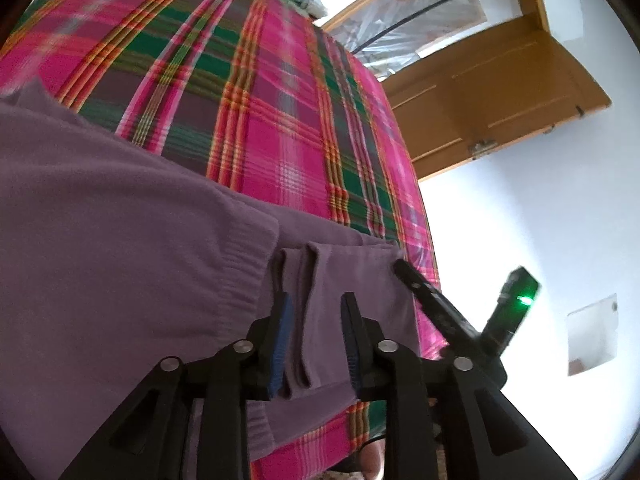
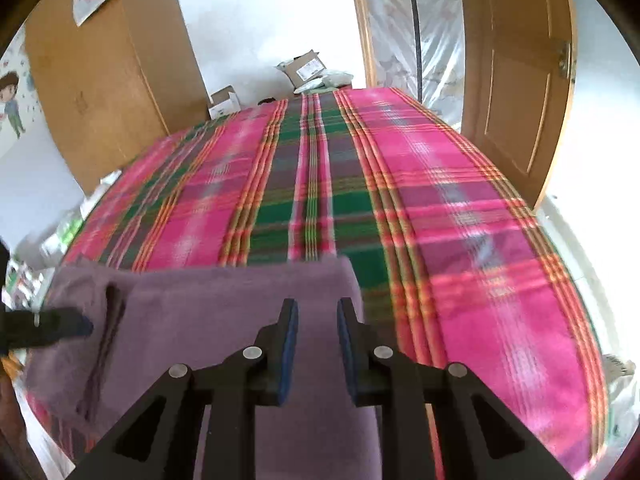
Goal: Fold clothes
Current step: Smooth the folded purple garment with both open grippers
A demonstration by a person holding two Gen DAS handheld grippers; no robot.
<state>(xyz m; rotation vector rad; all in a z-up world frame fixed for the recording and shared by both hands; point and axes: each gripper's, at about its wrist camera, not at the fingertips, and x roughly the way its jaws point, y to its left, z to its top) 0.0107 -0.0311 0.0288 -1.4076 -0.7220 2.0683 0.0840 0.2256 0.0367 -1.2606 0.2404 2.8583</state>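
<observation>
**Sweater laid at the bed's near edge**

My left fingers (image 1: 316, 344) stand half open astride a folded pleat, no pad pressing. My right fingers (image 2: 318, 350) gape narrowly over the sweater (image 2: 224, 300), holding nothing. It lies flat for folding, long axis along the bed (image 2: 460, 208) edge.
</observation>
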